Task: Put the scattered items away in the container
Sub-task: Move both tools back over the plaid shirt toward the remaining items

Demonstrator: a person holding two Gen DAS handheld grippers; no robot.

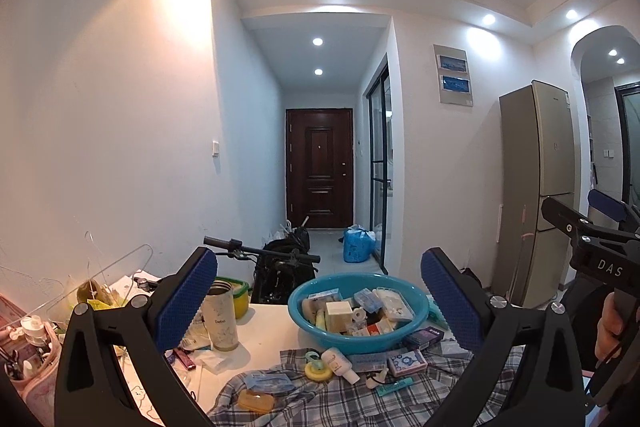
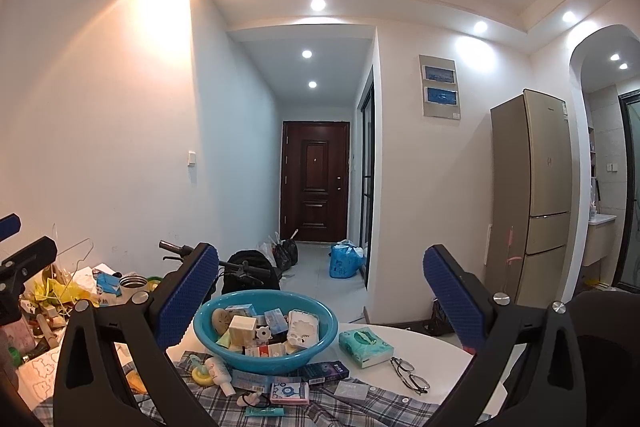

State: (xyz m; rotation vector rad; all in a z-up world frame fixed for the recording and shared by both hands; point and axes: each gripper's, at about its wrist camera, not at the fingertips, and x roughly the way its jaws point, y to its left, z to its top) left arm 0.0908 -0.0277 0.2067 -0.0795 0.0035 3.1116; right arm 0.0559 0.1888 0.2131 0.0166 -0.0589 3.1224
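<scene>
Right now both grippers hover raised above the table, well apart from any item, and each has its jaws spread wide with nothing between the blue pads: the left gripper [image 1: 318, 297] frames the basin [image 1: 304, 323] from the left, the right gripper [image 2: 320, 297] frames it from a little further right. The basin, a teal bowl at the table's middle, already holds a heap of small boxes and bottles. Loose items lie just in front of it on the plaid cloth [image 1: 320, 403]: a white bottle [image 1: 340, 363], a yellow ring toy [image 1: 318, 371], a patterned box [image 1: 406, 363], a teal tube [image 1: 394, 385] and an amber soap bar [image 1: 256, 401]. A tissue pack [image 2: 366, 345] and glasses [image 2: 412, 375] sit on bare table to the basin's right. The step in hand looks like choosing and reaching for the next piece. To do it well, I would take the nearest item on each side: the soap or bottle for the left, the patterned box for the right. Come down squarely, pads across the narrow faces, and avoid pinching the cloth, which could drag its neighbours. The bottle may roll, so grip its middle. Release low over the heap, since it is nearly rim-high.
</scene>
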